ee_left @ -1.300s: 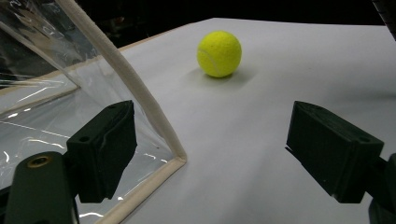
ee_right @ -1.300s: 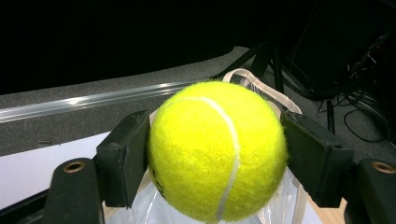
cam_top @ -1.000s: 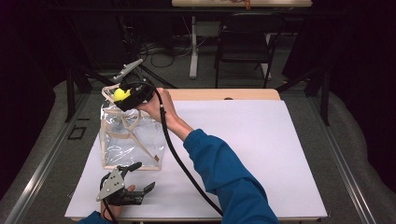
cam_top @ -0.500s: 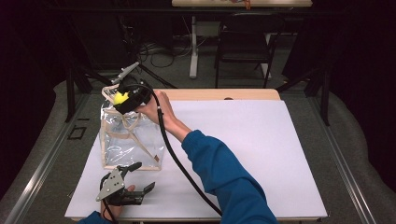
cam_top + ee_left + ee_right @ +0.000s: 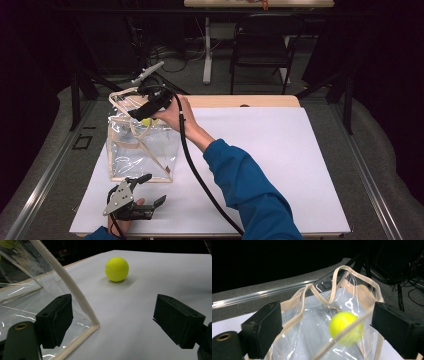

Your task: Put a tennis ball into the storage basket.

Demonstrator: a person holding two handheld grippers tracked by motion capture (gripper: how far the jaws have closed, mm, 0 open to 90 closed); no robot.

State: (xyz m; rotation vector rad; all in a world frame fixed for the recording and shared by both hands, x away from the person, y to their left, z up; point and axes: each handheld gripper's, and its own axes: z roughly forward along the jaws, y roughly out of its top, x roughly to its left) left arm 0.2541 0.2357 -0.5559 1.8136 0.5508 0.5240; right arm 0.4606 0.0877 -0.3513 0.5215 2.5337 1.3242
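here my right tool (image 5: 134,114) hangs released over the clear bag's (image 5: 142,150) mouth, a yellow ball (image 5: 345,328) inside it. my left tool (image 5: 150,191) rests released on the desk (image 5: 280,165) beside the bag, another ball (image 5: 116,269) ahead.

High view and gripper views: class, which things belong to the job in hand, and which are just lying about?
Job, apparently bagging balls: clear bag, tennis ball inside it, tennis ball on the table, right hand-held gripper, left hand-held gripper.
Lying about: chair, floor cables.
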